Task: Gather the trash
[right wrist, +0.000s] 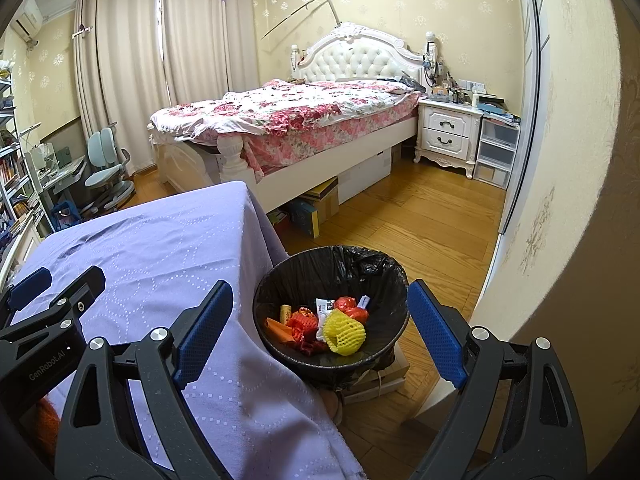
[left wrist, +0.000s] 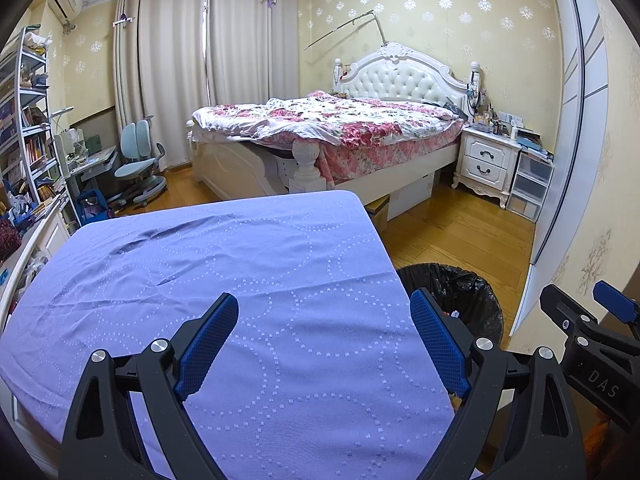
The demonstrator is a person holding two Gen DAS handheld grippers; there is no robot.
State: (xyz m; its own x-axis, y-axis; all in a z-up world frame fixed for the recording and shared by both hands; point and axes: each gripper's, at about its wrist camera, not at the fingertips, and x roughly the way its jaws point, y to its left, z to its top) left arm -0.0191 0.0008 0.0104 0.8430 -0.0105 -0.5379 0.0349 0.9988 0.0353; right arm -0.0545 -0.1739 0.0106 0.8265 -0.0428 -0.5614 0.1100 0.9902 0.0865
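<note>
A black-lined trash bin [right wrist: 280, 292] stands on the floor by the table's right edge; its rim also shows in the left wrist view [left wrist: 476, 280]. Inside lie a yellow foam fruit net [right wrist: 345, 332], red and orange wrappers [right wrist: 304, 322], a white packet [right wrist: 325, 307] and a cork [right wrist: 285, 313]. My left gripper [left wrist: 324, 344] is open and empty above the purple tablecloth [left wrist: 240, 264]. My right gripper [right wrist: 320, 340] is open and empty, above the bin and the table edge. Each gripper shows at the edge of the other's view, the right one [left wrist: 592, 320] and the left one [right wrist: 56, 288].
A bed with a floral quilt [right wrist: 304, 120] stands beyond the table, boxes [right wrist: 320, 204] under it. A white nightstand [right wrist: 448, 136] and plastic drawers [right wrist: 496, 152] sit at right by a wardrobe. A desk, blue chair [left wrist: 140, 160] and bookshelf [left wrist: 28, 128] are at left. Wooden floor [right wrist: 420, 232] surrounds the bin.
</note>
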